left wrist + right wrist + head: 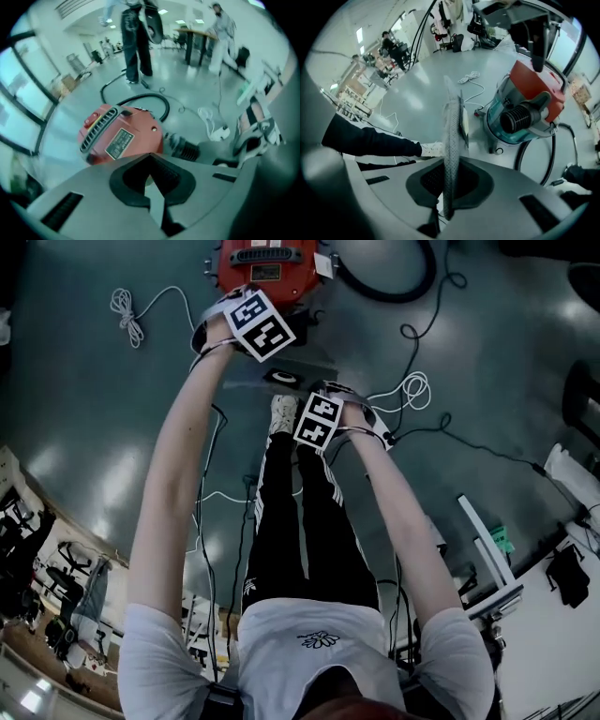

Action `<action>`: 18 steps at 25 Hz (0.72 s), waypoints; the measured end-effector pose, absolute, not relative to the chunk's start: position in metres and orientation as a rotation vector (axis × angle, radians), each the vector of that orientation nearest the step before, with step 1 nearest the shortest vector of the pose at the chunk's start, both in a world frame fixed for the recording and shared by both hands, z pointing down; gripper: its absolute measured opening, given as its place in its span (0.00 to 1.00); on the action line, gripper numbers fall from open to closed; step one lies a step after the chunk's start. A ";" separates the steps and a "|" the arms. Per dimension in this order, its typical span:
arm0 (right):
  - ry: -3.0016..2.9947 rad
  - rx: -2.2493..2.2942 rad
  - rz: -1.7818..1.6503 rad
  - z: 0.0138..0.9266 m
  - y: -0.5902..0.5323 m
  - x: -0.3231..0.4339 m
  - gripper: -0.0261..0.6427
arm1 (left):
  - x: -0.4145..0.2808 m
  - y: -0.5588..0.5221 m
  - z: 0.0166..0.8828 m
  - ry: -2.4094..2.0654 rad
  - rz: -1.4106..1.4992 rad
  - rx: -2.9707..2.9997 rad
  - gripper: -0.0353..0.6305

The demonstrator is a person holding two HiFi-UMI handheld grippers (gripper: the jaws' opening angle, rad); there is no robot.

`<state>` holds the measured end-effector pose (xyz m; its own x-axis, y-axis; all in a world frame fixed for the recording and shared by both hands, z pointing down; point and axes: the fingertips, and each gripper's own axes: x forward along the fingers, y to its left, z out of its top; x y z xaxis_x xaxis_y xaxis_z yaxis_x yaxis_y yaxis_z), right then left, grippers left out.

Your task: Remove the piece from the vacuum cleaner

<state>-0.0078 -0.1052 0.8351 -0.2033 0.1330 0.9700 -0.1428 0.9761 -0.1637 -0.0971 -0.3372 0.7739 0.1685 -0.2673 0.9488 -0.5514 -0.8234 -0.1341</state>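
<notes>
A red vacuum cleaner [267, 263] stands on the grey floor ahead of me; the right gripper view shows its teal bin and ribbed hose port [520, 117]. My right gripper [319, 420] is shut on a thin grey flat piece [451, 131], which I see edge-on between the pads. From the head view this piece [281, 377] hangs clear of the vacuum cleaner, near my foot. My left gripper [255, 320] hovers over the red body [122, 136]. Its jaws stand together with nothing between them.
The black hose [394, 282] loops behind the vacuum cleaner. A white cord coil [127, 310], a white cable [408, 390] and a black cable [459, 432] lie on the floor. My legs and white shoe [284, 413] are below the grippers. A table frame [487, 549] stands at the right.
</notes>
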 end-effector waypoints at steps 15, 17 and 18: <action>-1.974 0.691 0.081 0.460 -0.213 -0.016 0.07 | -0.118 -0.254 0.424 -1.433 0.526 2.209 0.06; -2.013 0.817 0.003 0.398 -0.234 -0.018 0.07 | -0.117 -0.258 0.360 -1.528 0.413 2.248 0.06; -2.033 0.886 -0.033 0.370 -0.243 -0.017 0.07 | -0.114 -0.260 0.330 -1.567 0.370 2.281 0.06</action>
